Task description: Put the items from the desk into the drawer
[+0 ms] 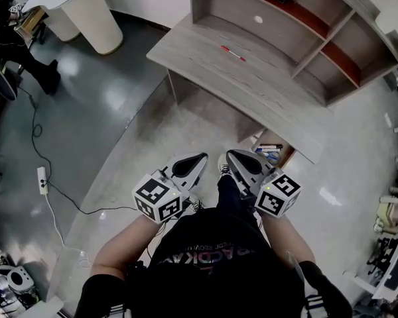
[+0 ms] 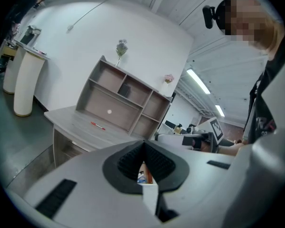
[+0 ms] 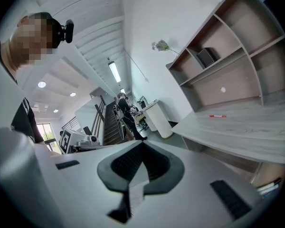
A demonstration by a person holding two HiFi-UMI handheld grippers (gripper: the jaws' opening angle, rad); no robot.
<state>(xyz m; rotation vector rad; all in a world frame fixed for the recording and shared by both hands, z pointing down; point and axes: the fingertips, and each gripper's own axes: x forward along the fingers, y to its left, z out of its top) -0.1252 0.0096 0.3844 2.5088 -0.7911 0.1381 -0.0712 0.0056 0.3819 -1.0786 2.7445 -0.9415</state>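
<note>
The left gripper hangs close to the person's body above the floor, its fingers together at the tips with nothing between them. A red pen lies on the surface, well apart from both grippers. The right gripper sits just beside the left, its fingers likewise together and empty. Below the surface's right end, the drawer stands open with items inside.

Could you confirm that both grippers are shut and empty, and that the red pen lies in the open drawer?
Not quite: the head view shows the red pen lying on the desk, not in the drawer. The left gripper and right gripper are shut and empty, and the drawer is open.
</note>
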